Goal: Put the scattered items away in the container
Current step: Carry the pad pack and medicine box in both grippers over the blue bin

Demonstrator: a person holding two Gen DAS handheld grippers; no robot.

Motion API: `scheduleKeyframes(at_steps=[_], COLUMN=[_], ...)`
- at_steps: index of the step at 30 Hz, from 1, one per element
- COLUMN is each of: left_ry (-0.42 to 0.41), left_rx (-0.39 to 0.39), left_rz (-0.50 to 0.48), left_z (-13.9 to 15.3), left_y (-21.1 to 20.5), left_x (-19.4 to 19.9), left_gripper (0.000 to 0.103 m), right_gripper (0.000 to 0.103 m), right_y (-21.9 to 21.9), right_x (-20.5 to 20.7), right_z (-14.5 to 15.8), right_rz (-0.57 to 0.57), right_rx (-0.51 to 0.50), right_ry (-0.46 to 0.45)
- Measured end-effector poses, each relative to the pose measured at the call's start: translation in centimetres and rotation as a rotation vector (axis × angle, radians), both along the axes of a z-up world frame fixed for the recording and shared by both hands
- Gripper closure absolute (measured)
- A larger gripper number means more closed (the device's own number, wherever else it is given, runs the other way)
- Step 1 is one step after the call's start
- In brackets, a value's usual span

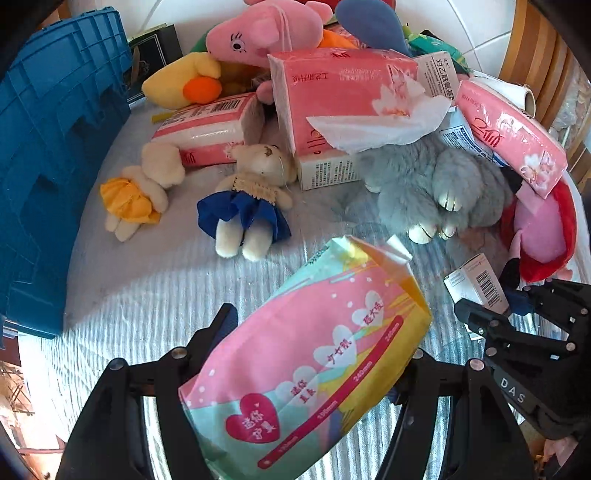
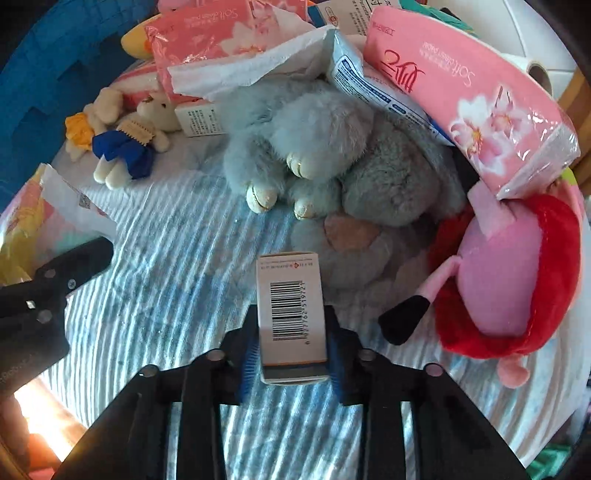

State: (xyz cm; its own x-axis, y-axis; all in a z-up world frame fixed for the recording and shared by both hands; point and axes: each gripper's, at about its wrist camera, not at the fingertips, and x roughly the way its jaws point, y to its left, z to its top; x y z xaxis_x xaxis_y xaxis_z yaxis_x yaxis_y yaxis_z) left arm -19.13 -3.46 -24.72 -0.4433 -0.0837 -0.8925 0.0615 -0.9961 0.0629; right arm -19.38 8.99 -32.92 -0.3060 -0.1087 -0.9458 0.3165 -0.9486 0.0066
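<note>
My left gripper [image 1: 321, 332] is shut on a pink, teal and yellow soft pack [image 1: 314, 362], held above the striped cloth. My right gripper [image 2: 291, 328] is shut on a small white box with a barcode [image 2: 291, 310], its blue pads [image 2: 249, 350] pressing the box's sides. In the left wrist view that same box [image 1: 478, 286] and the right gripper [image 1: 480, 317] show at the right edge. The blue crate [image 1: 55, 166] stands at the left. Scattered items lie beyond: a grey plush [image 1: 436, 184], a bear in a blue skirt [image 1: 247, 206], a bear in a yellow skirt [image 1: 136, 195].
Pink tissue packs [image 1: 343, 96], a yellow duck plush [image 1: 184, 81], a pink pig plush [image 1: 266, 29] and a white box [image 1: 328, 170] pile up at the back. A red-and-pink plush [image 2: 517, 273] lies at the right. Striped cloth [image 2: 177, 258] shows between grippers and pile.
</note>
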Motion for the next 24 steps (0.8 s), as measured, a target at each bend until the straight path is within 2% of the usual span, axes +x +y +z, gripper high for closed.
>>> scheduleKeyframes(at_steps=[5, 10, 14, 19, 24], left_ry=[0.099, 0.249, 0.37, 0.522, 0.619], left_rx=[-0.018, -0.03, -0.037, -0.075, -0.087], left_rz=[0.015, 0.027, 0.049, 0.065, 0.095], left_z=[4.0, 10.8, 16.8, 23.9, 30.1], left_y=[0.0, -0.5, -2.5, -6.6, -14.6], left_x=[0.4, 1.1, 1.9, 3.4, 5.4], left_gripper=[0.037, 0.037, 0.037, 0.037, 0.037], right_gripper=[0.074, 0.074, 0.074, 0.074, 0.074], right_y=[-0.4, -1.7, -4.0, -8.3, -14.4], right_x=[0.9, 1.3, 1.4, 1.6, 1.6], right_z=[5.2, 12.2, 17.6, 23.6, 30.0], right_rz=[0.039, 0.077, 0.108, 0.149, 0.181], right_rx=[-0.015, -0.053, -0.082, -0.133, -0.188], right_ry=[0.144, 0.295, 0.399, 0.494, 0.589])
